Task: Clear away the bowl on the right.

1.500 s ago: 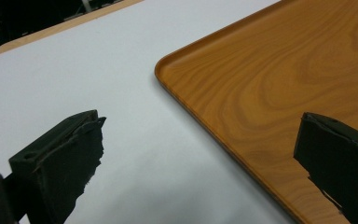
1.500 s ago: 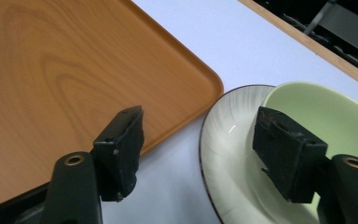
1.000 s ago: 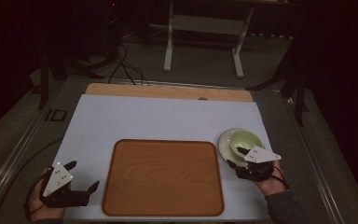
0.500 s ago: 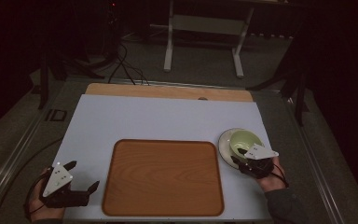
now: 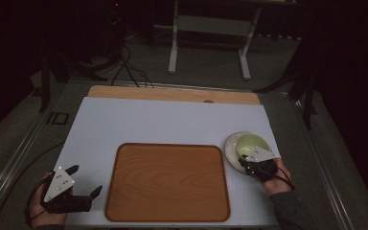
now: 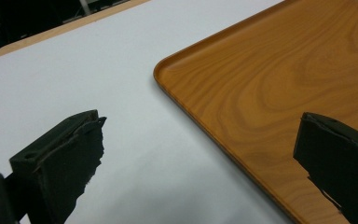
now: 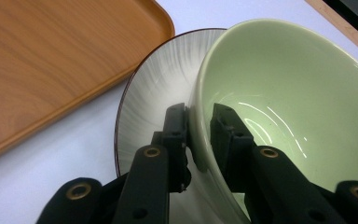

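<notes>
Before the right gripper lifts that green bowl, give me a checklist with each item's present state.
1. Right gripper on the green bowl: jaws have just been closing, one inside and one outside the wall. Ok.
2. Pads pressing firmly: they appear to touch the wall. Cannot tell how firmly.
3. Bowl free of the plate: it sits on the plate and looks tilted. Cannot tell if the plate will follow.
4. Wooden tray bare for a set-down. Ok.
5. Left gripper open, holding nothing, beside the tray's left edge. Ok.
</notes>
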